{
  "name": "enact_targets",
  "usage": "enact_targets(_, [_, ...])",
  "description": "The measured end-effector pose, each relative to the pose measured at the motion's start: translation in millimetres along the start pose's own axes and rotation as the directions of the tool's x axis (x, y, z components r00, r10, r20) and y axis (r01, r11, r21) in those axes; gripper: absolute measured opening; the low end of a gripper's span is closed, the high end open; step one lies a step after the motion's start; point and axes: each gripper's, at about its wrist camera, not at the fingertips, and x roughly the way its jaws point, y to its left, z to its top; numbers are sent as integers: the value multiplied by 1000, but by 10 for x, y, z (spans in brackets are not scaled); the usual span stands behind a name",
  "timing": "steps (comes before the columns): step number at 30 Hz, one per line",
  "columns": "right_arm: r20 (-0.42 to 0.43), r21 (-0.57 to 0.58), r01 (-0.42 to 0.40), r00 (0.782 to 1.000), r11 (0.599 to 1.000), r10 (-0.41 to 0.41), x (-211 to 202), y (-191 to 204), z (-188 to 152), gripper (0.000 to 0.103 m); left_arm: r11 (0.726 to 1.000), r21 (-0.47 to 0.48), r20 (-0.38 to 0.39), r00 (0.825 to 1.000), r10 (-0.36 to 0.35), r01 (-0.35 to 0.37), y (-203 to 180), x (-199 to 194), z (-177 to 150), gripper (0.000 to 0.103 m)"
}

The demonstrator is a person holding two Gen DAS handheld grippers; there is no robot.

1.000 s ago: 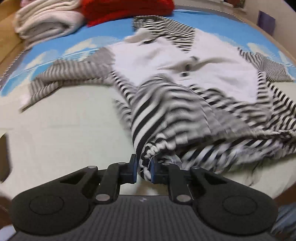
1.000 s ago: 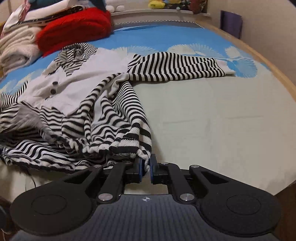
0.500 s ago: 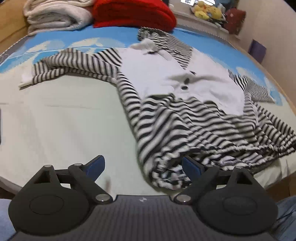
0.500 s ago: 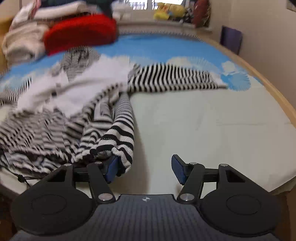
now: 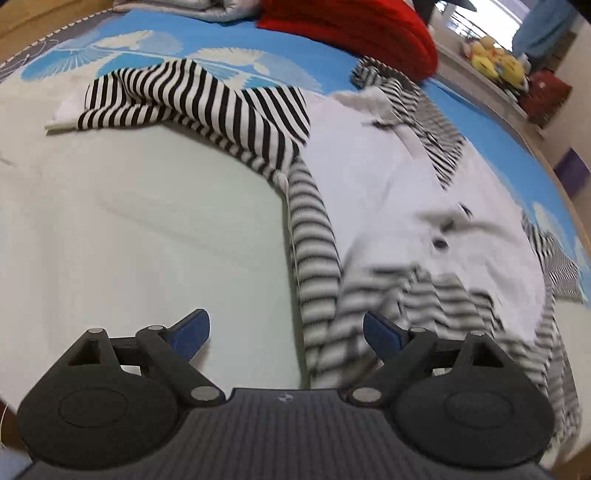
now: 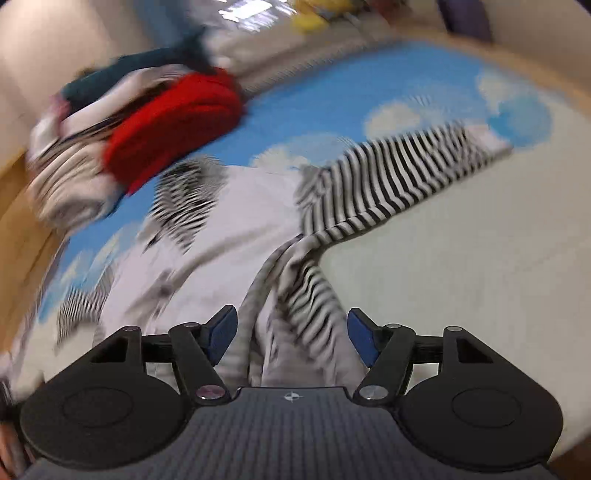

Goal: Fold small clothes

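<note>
Left wrist view: I see the bed point(image 5: 129, 229) filling the frame, pale sheet near me and blue print toward 12 o'clock. The striped shirt point(image 5: 388, 192) lies flat from 11 to 3 o'clock. A red blanket point(image 5: 351, 26) sits at 12. My left gripper point(image 5: 286, 330) is spread wide over the hem; my right gripper point(image 6: 291, 332) is likewise spread, gripping nothing.

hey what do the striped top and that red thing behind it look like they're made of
Striped top: looks like soft knit fabric, matte; the sleeve bunches and drapes, and its stripes bend with the folds. The plain white front panel seems a smoother cloth.

Red thing: probably a thick, fuzzy knit or fleece, judging by its bulky rounded folds; blur leaves that open.
</note>
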Motion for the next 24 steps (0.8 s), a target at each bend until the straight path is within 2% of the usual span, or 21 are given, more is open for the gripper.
enact_targets(3, [-67,158,63,996,985,-53,751,-200,460,68,1000,-17,12,1000,23,-23,38,171,75,93])
enact_targets(7, [-169,263,125,982,957,-82,1700,-325,701,65,995,-96,-43,999,16,-21,112,412,146,93])
enact_targets(8, [-160,251,136,982,958,-98,1818,-304,731,39,995,-93,-36,999,20,-23,107,437,178,93])
enact_targets(9, [-127,198,161,982,967,-137,1876,-225,822,5,996,-80,-25,999,31,-33,93,452,207,93])
enact_targets(10, [-95,99,186,980,978,-177,1901,-112,947,2,997,-69,-17,999,45,-46,83,460,222,93])
enact_targets(11, [-57,36,208,977,977,-206,1862,-38,1092,2,996,-65,-16,999,52,-53,84,469,225,93])
enact_targets(13, [38,27,223,974,975,-224,1682,-72,1419,2,996,-74,-27,999,44,-46,114,500,211,93])
enact_targets(15, [131,43,289,947,956,-293,1619,-273,1644,3,997,-67,-33,999,33,-35,104,533,199,96])
enact_targets(16, [139,50,314,938,948,-318,1682,-364,1690,4,998,-51,-32,999,26,-28,68,544,184,97])
enact_targets(18, [84,31,358,929,933,-359,1926,-512,1625,31,1000,-15,-30,999,12,-13,-1,552,150,97])
enact_targets(19, [41,16,386,922,923,-386,2022,-559,1539,38,1000,-4,-35,999,-2,2,-19,555,132,97])
enact_targets(20, [34,21,396,917,918,-397,2042,-577,1461,45,1000,7,-44,999,-29,29,-38,550,106,97])
enact_targets(22, [78,69,341,935,937,-346,1825,-611,1268,47,997,28,-54,997,-64,65,-83,528,46,97])
enact_targets(24, [86,79,294,950,952,-301,1505,-590,1090,47,995,52,-59,994,-87,90,-131,479,-11,97])
